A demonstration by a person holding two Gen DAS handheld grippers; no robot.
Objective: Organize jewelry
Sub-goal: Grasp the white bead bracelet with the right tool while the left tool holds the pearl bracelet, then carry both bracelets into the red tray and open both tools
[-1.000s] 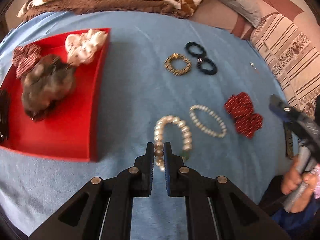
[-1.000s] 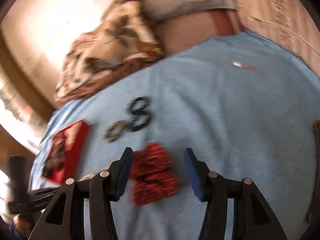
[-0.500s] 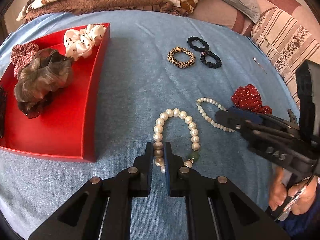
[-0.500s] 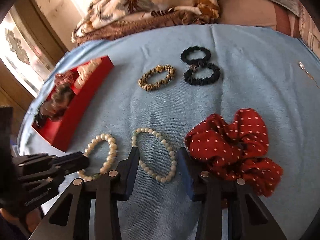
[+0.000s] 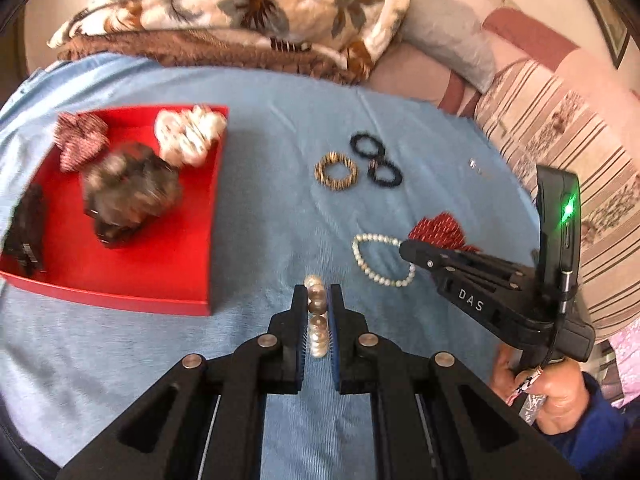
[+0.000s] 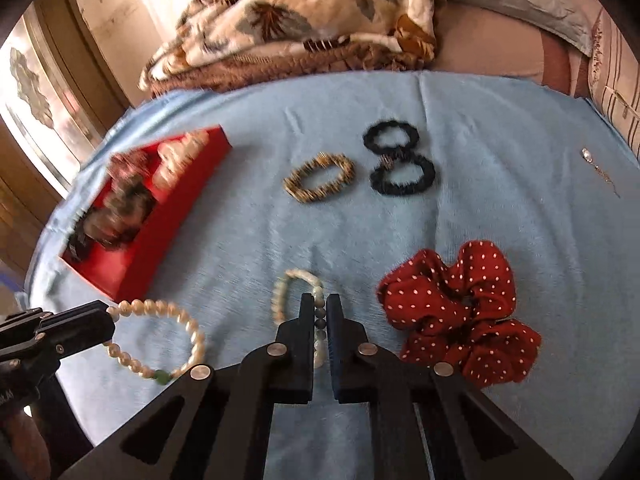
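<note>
We noted the left gripper (image 5: 318, 304) clamped on the large pearl bracelet (image 6: 156, 336), the right gripper (image 6: 318, 314) pinching the small pearl bracelet (image 6: 298, 300); we advise lifting both clear before crossing to the red tray (image 5: 208, 240).

Left gripper (image 5: 318, 308) clamped on a large-pearl bracelet (image 5: 316, 322) above blue cloth (image 5: 260, 208), right gripper (image 5: 404, 250) over a small-pearl bracelet (image 5: 374, 270), red tray (image 5: 160, 264) at left — 3 scrunchies inside, 2 black hair ties (image 5: 376, 160) and a gold bracelet (image 5: 336, 171) beyond.
</note>
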